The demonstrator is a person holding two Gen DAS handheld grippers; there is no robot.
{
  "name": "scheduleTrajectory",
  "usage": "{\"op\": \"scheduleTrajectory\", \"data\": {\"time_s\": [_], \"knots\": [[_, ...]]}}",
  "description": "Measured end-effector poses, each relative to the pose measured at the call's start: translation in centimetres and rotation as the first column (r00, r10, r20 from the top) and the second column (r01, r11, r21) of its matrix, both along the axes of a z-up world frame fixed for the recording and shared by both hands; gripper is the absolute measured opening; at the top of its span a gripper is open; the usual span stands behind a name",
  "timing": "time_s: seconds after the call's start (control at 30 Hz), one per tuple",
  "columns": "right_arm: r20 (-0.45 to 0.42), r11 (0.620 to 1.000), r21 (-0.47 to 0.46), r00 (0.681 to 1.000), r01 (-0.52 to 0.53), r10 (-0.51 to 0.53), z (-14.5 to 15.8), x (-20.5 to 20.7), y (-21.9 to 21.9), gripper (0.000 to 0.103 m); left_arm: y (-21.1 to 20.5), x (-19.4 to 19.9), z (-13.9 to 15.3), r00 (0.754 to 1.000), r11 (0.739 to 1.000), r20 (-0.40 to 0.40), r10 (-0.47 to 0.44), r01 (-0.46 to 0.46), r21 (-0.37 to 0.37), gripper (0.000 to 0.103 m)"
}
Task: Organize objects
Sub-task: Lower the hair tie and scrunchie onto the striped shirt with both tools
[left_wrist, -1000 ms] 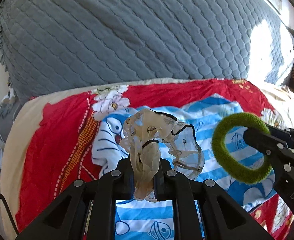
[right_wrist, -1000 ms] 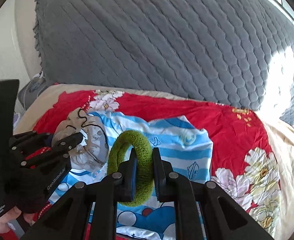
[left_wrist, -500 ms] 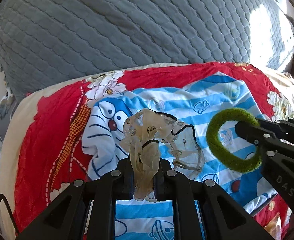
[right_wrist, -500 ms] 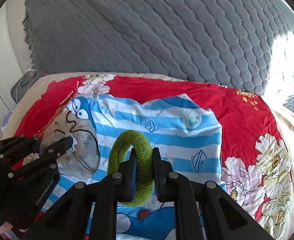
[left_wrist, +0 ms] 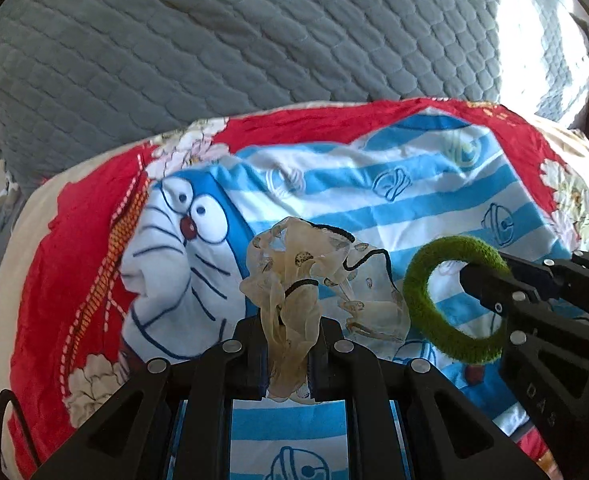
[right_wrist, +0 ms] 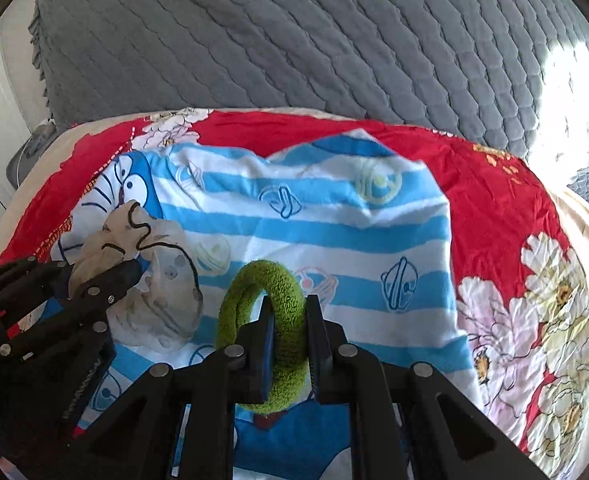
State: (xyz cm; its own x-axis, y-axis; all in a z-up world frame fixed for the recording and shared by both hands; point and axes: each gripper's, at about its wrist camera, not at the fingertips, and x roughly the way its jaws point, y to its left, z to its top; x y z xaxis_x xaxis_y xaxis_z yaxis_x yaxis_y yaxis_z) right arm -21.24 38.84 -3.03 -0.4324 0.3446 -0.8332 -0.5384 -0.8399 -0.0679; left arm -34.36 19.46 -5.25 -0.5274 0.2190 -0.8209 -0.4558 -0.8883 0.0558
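Note:
My left gripper [left_wrist: 290,344] is shut on a sheer beige scrunchie with black trim [left_wrist: 294,280], which bunches up above the fingers. My right gripper [right_wrist: 288,332] is shut on a fuzzy green hair ring [right_wrist: 266,304], held upright between the pads. Both hang just above a blue-and-white striped cartoon cloth [left_wrist: 374,200] spread over a red floral blanket [left_wrist: 78,240]. In the left wrist view the green hair ring [left_wrist: 454,304] and the right gripper [left_wrist: 490,284] sit at the right. The right wrist view shows the beige scrunchie [right_wrist: 150,280] and the left gripper [right_wrist: 122,276] at the left.
A grey quilted cover [left_wrist: 254,40] rises behind the blanket, with a bright sun patch on it at the right. The blanket's white flower print [right_wrist: 534,320] lies to the right of the striped cloth [right_wrist: 334,220]. A grey object [right_wrist: 26,152] sits past the blanket's left edge.
Both grippers have sunk closer to the striped cloth, which now fills more of each view. Each still holds its hair tie the same way.

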Motion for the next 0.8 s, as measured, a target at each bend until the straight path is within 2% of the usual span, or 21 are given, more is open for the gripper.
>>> {"op": "scheduleTrajectory", "data": {"time_s": [0.17, 0.23, 0.3, 0.43, 0.57, 0.7, 0.8], "knots": [[0.038, 1.0, 0.013, 0.999, -0.001, 0.001, -1.4, -0.2, -0.4, 0.014, -0.2, 0.2, -1.6, 1.0, 0.999, 0.001, 0.007, -0.007, -0.032, 0.015], [0.051, 1.0, 0.031, 0.999, -0.003, 0.001, -1.8, -0.2, -0.5, 0.014, -0.5, 0.2, -2.0, 1.0, 0.999, 0.003, 0.021, -0.021, -0.031, 0.018], [0.062, 0.999, 0.047, 0.998, -0.003, 0.0, -2.2, -0.3, -0.7, 0.014, -0.7, 0.2, -2.2, 1.0, 0.999, 0.01, 0.024, -0.023, -0.028, 0.025], [0.071, 0.999, 0.023, 0.997, 0.024, -0.026, -2.9, -0.2, -0.3, 0.014, -0.7, 0.4, -2.4, 1.0, 0.999, 0.0, 0.014, -0.014, -0.042, 0.027], [0.075, 0.999, 0.019, 0.996, 0.036, -0.037, -3.1, -0.1, -0.1, 0.014, -1.1, 0.4, -2.5, 1.0, 0.998, 0.005, 0.027, -0.027, -0.049, 0.036], [0.081, 0.999, 0.036, 0.996, 0.036, -0.039, -2.9, 0.1, -0.2, 0.014, -1.6, 0.3, -2.4, 0.999, 0.998, 0.014, 0.039, -0.038, -0.048, 0.051], [0.08, 0.998, 0.044, 0.996, 0.033, -0.036, -2.5, 0.4, -0.3, 0.016, -2.1, 0.3, -2.2, 0.999, 0.998, 0.016, 0.051, -0.05, -0.048, 0.058]]}}
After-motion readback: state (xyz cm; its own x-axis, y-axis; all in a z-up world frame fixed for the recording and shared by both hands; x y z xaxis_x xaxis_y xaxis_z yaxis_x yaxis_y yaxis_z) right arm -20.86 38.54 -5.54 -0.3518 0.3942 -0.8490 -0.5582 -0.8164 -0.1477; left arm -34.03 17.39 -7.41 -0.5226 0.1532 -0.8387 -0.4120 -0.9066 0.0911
